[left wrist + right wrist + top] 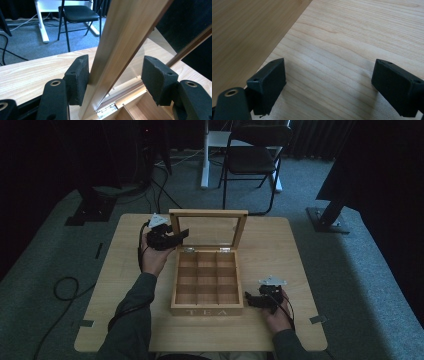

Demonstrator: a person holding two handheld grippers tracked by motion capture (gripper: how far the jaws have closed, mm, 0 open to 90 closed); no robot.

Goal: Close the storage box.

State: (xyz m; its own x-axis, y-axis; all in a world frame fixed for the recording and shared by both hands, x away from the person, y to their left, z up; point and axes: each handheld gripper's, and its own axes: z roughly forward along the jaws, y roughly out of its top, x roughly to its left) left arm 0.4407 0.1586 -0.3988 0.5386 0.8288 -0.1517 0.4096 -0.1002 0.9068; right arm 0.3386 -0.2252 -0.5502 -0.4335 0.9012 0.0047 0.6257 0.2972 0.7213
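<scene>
A wooden tea box (206,310) marked TEA stands mid-table, its compartments bare. Its glass-paned lid (207,213) is raised upright at the back. My left gripper (181,236) is open at the lid's left edge. In the left gripper view the left gripper (116,72) straddles the lid's wooden side rail (120,37); one pad (77,80) lies against the wood and the other pad (157,77) stands well apart. My right gripper (249,298) rests open on the table by the box's right front corner. In the right gripper view the right gripper (329,75) holds nothing, with the box's side wall (244,32) at the left.
The light wooden table (280,250) has bare room on both sides of the box. A metal hinge (106,111) joins lid and box. A black folding chair (252,155) and a white desk leg (205,155) stand on the carpet beyond the table; cables trail at the left.
</scene>
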